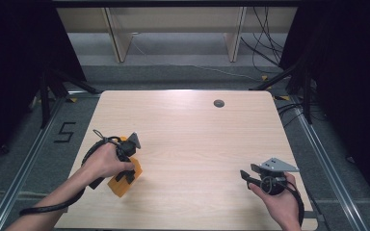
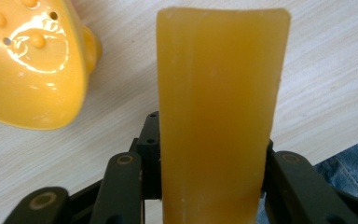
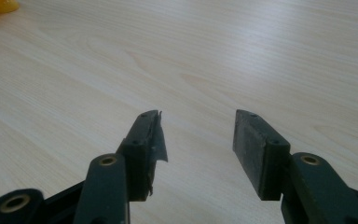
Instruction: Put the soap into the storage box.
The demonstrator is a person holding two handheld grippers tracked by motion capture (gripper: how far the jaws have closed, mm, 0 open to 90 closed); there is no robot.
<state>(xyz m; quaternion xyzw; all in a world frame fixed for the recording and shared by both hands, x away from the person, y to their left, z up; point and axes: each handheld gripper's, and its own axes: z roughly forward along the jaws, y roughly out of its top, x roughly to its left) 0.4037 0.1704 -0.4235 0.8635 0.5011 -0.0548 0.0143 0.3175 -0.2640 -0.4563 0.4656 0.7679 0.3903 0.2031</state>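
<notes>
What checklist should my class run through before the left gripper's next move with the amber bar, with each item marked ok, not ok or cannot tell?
1. Left gripper has the amber bar clamped between both jaws: ok.
2. Bar sits straight in the grip, not skewed: ok in the left gripper view.
3. Yellow glossy dish lies apart from the bar, not touching it: ok.
4. Whether the bar's lower end rests on the table or is lifted: cannot tell.
5. Right gripper is open, holds nothing, and sits well away at the table's right side: ok.
6. Cable trailing from the left gripper is off the tabletop: ok.
</notes>
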